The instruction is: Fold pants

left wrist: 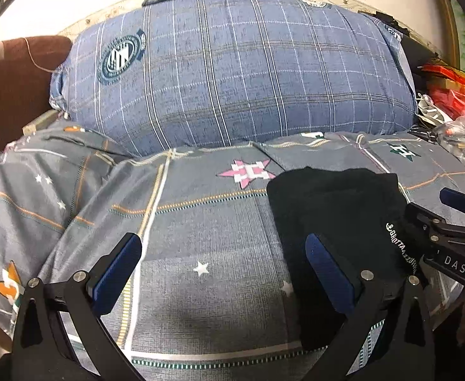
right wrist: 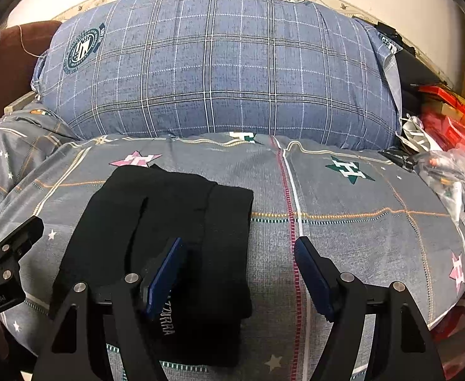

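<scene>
Though the pants already lie as a compact black stack with several layers showing at the far edge, you cannot tell from here whether one more fold is meant, so treat the job as nearly done rather than finished. The bundle rests flat on the grey star-print bedspread, its white lettering at the near end, a little way in front of the big blue plaid pillow. Your right gripper hangs over the bundle's right edge with its jaws spread wide and nothing between them; the left finger sits above the black cloth and the right finger above bare bedspread. Your left gripper is spread wide too, holding nothing, its right finger over the bundle's left edge and the rest of it over bedspread. What seems left, judging by the lie of the cloth, is at most to square the edges or press the stack flat. Farther out from the pants, a brown cushion sits left of the pillow, and red packaging and clutter lie to its right.
</scene>
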Available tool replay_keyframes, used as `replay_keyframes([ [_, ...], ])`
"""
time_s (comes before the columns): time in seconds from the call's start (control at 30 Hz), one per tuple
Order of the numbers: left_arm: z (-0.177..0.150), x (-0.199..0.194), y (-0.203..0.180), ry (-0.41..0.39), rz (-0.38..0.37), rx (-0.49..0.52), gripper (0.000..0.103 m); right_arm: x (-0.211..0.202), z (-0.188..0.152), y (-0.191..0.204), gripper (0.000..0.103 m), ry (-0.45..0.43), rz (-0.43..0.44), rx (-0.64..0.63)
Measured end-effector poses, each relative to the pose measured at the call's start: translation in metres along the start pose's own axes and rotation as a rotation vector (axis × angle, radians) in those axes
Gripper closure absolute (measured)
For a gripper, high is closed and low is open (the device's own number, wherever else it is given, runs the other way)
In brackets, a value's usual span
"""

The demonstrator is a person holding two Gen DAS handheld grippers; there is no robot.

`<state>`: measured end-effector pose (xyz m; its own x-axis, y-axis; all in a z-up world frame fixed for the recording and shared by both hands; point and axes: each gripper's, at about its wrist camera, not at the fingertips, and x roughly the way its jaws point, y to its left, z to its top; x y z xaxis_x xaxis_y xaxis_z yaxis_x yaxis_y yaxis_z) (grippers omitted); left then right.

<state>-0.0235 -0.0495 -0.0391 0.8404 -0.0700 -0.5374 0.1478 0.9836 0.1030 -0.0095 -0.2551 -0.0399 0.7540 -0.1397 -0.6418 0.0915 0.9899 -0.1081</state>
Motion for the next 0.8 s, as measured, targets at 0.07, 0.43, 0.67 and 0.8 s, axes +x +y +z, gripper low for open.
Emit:
replay_keyframes([
  [0.07, 0.002, -0.006, 0.000, -0.020, 0.013, 0.002, 0.000, -0.002, 0.000, -0.001, 0.029, -0.005, 0.007, 0.007],
  [0.43, 0.002, -0.014, 0.012, -0.042, 0.069, 0.025, 0.000, -0.010, 0.000, 0.014, 0.029, -0.028, 0.039, -0.034],
  [0.67, -0.007, -0.009, 0.018, -0.016, 0.089, 0.068, 0.000, -0.011, -0.001, 0.031, 0.029, -0.028, 0.069, -0.070],
  [0.8, -0.007, -0.008, 0.022, -0.013, 0.082, 0.054, 0.000, -0.010, -0.002, 0.043, 0.029, -0.028, 0.080, -0.099],
])
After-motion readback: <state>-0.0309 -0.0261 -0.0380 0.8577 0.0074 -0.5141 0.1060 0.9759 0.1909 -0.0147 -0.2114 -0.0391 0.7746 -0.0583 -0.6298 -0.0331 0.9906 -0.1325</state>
